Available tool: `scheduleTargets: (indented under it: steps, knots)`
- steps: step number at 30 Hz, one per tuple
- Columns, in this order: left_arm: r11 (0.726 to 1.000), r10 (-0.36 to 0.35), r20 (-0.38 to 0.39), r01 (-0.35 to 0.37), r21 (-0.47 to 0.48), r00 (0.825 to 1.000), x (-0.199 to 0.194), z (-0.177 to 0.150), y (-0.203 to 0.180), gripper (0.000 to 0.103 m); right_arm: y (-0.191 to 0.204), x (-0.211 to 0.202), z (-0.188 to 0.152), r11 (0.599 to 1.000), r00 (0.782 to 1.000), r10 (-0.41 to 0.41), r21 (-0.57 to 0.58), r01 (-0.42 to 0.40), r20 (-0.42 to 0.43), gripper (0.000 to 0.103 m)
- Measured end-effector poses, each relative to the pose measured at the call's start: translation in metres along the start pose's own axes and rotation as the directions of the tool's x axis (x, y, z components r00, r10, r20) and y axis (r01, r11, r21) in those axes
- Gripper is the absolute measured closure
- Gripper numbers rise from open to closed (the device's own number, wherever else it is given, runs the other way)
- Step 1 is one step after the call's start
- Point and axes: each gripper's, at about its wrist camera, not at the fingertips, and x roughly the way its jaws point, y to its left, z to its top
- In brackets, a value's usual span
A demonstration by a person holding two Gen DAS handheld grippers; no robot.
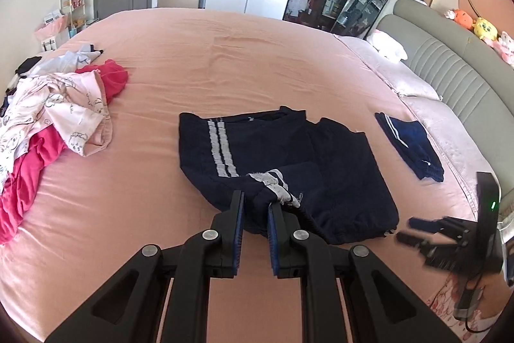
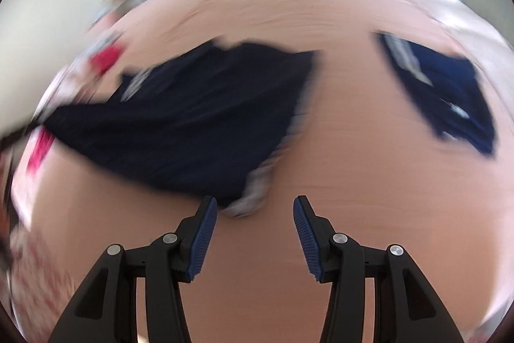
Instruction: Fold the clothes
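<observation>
Bed: a wide bed (image 1: pixel 199 60) with a pink sheet fills both views.
Navy garment: a dark navy garment (image 1: pixel 289 156) with grey-white stripes lies partly folded near the middle of the bed, just ahead of both grippers.
Left gripper: the left gripper (image 1: pixel 255 208) is clamped on a bunched striped edge of the navy garment at its near side, lifting that bit of cloth off the sheet.
Right gripper: the right gripper (image 2: pixel 255 206) has its jaws apart and grips nothing; it hangs over bare sheet, with the garment's striped corner just beyond its left finger. Its view is heavily blurred.
Folded piece: a smaller blue folded piece (image 1: pixel 411 147) rests to the right, near the grey headboard (image 1: pixel 449 66).
Pile: a heap of pink and white clothes (image 1: pixel 51 114) sits at the left edge.
</observation>
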Motion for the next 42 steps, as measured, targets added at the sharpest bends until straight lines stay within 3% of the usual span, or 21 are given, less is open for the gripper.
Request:
scheduleTargets:
  steps: [2, 4, 7, 10, 11, 14, 15, 17, 19, 22, 25, 27, 30, 33, 36, 39, 42]
  knots:
    - [1.000, 0.001, 0.001, -0.001, 0.008, 1.000, 0.000, 0.001, -0.003, 0.091, 0.023, 0.015, 0.001, 0.988, 0.993, -0.114, -0.106, 0.114, 0.009, 0.054]
    - [1.000, 0.004, -0.001, -0.004, 0.011, 1.000, 0.000, 0.003, -0.003, 0.091, 0.023, 0.028, 0.012, 0.971, 0.977, -0.211, -0.108, 0.214, 0.034, 0.054]
    - [1.000, 0.003, -0.001, -0.003, 0.009, 1.000, 0.002, 0.007, 0.000, 0.092, 0.010, 0.028, 0.038, 0.974, 0.971, -0.219, -0.043, 0.224, 0.099, 0.054]
    - [1.000, 0.001, 0.004, -0.001, 0.016, 1.000, 0.013, 0.011, 0.001, 0.091, 0.001, 0.035, 0.069, 0.984, 0.975, -0.174, -0.005, 0.177, 0.141, 0.048]
    - [1.000, 0.000, 0.005, 0.000, 0.019, 1.000, 0.018, 0.012, 0.001, 0.091, -0.005, 0.049, 0.078, 0.990, 0.983, -0.144, 0.014, 0.143, 0.114, 0.040]
    - [1.000, -0.010, 0.004, 0.010, 0.009, 1.000, 0.032, 0.012, 0.004, 0.091, -0.045, 0.088, 0.088, 0.976, 0.998, 0.045, 0.217, -0.037, -0.032, 0.043]
    - [1.000, -0.013, 0.002, 0.013, 0.004, 1.000, 0.036, 0.012, 0.005, 0.091, -0.058, 0.085, 0.089, 0.952, 0.994, 0.111, 0.289, -0.100, -0.021, 0.043]
    - [1.000, -0.019, 0.001, 0.019, -0.007, 1.000, 0.043, 0.013, 0.007, 0.091, -0.076, 0.051, 0.086, 0.911, 0.976, 0.193, 0.351, -0.217, 0.101, 0.043]
    - [1.000, -0.025, 0.001, 0.025, -0.017, 1.000, 0.047, 0.013, 0.010, 0.091, -0.082, 0.022, 0.081, 0.917, 0.979, 0.148, 0.350, -0.189, 0.140, 0.043]
    - [0.999, -0.035, 0.006, 0.035, -0.023, 0.999, 0.049, 0.013, 0.012, 0.091, -0.065, -0.001, 0.076, 0.967, 0.990, 0.082, 0.230, -0.107, 0.118, 0.044]
    - [0.999, -0.040, 0.006, 0.040, -0.016, 0.999, 0.051, 0.012, 0.010, 0.091, -0.028, 0.012, 0.074, 0.992, 0.994, 0.098, 0.069, -0.102, 0.051, 0.045]
    - [0.999, -0.040, 0.007, 0.040, -0.007, 0.999, 0.052, 0.010, 0.008, 0.091, -0.007, 0.033, 0.075, 0.996, 0.996, 0.093, 0.009, -0.093, 0.006, 0.054]
    - [0.999, -0.047, 0.009, 0.047, 0.002, 0.999, 0.055, 0.006, 0.005, 0.091, 0.003, 0.060, 0.074, 0.995, 0.994, 0.103, 0.013, -0.102, -0.045, 0.062]
    - [0.998, -0.067, 0.010, 0.067, 0.005, 0.998, 0.058, 0.004, 0.004, 0.091, -0.009, 0.066, 0.072, 0.990, 0.990, 0.130, 0.055, -0.127, -0.049, 0.062]
    - [0.996, -0.091, 0.006, 0.091, -0.001, 0.996, 0.063, 0.002, 0.005, 0.091, -0.042, 0.074, 0.063, 0.991, 0.995, 0.010, 0.135, 0.003, -0.096, 0.062]
    - [0.994, -0.110, 0.004, 0.110, -0.008, 0.994, 0.064, -0.001, 0.004, 0.091, -0.072, 0.057, 0.061, 0.971, 0.998, -0.027, 0.235, 0.040, -0.057, 0.062]
    - [0.993, -0.115, -0.003, 0.115, -0.014, 0.993, 0.066, -0.003, 0.003, 0.091, -0.046, 0.037, 0.072, 0.988, 0.993, -0.112, 0.107, 0.107, 0.038, 0.062]
